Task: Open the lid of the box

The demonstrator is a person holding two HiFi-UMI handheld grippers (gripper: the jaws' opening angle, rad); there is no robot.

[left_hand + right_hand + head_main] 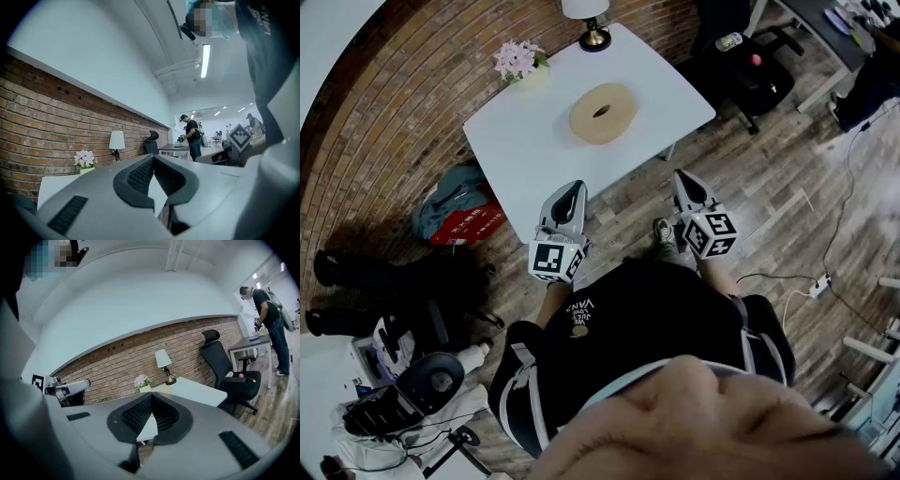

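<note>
In the head view, the box [603, 112] is a round, light wooden one with a dark spot at the centre of its lid. It lies closed in the middle of the white table [534, 150]. My left gripper [573, 188] is shut and empty, held at the table's near edge, well short of the box. My right gripper [682, 175] is also shut and empty, over the floor beside the table's near right corner. The left gripper view shows the left gripper's [152, 157] jaws pressed together. In the right gripper view, the right gripper [150, 396] has its jaws together too.
A lamp [586, 26] and a pot of pink flowers [521, 62] stand at the table's far edge. A black office chair [752, 77] is to the right. Bags [457, 212] lie on the floor to the left. A cable and power strip [817, 284] lie at the right.
</note>
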